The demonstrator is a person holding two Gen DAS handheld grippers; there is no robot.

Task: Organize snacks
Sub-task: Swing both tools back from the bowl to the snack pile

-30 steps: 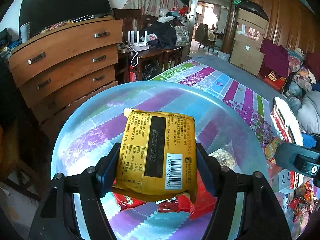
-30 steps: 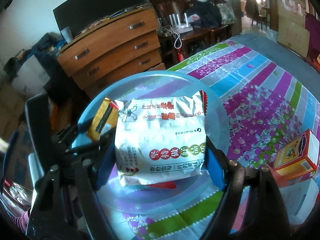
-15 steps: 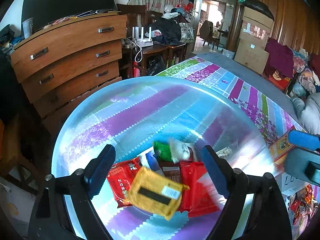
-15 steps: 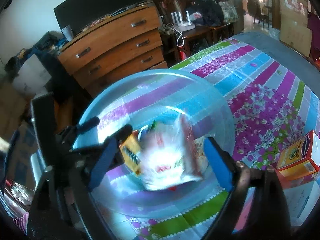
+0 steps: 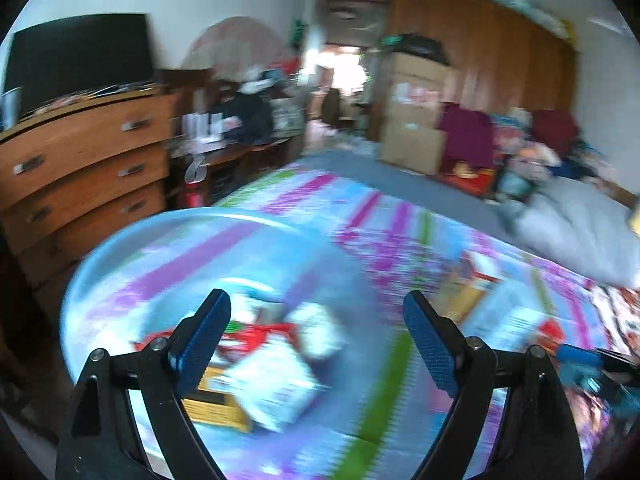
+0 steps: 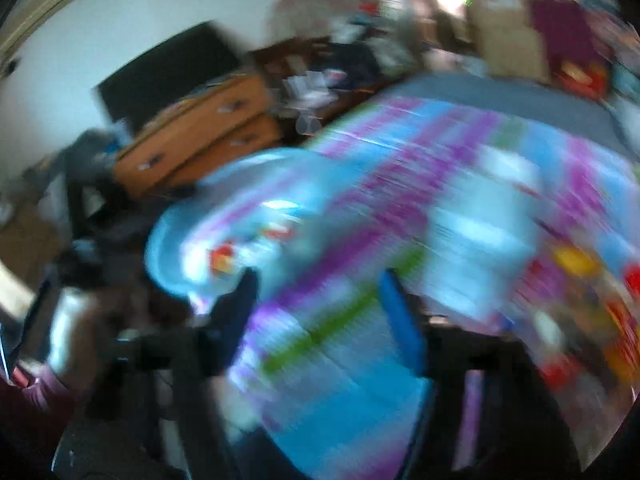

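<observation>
bowl rim left w/ snacks, l gripper released, r gripper just narrowing, empty, over bare bedspread

Both packets dropped into bowl; right gripper closing empty.

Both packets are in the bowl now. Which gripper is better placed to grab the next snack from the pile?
Probably right. The right gripper, empty, jaws just closing, faces the snack pile. The left gripper, open and empty, still hangs by the clear bowl. Heavy blur.
</observation>
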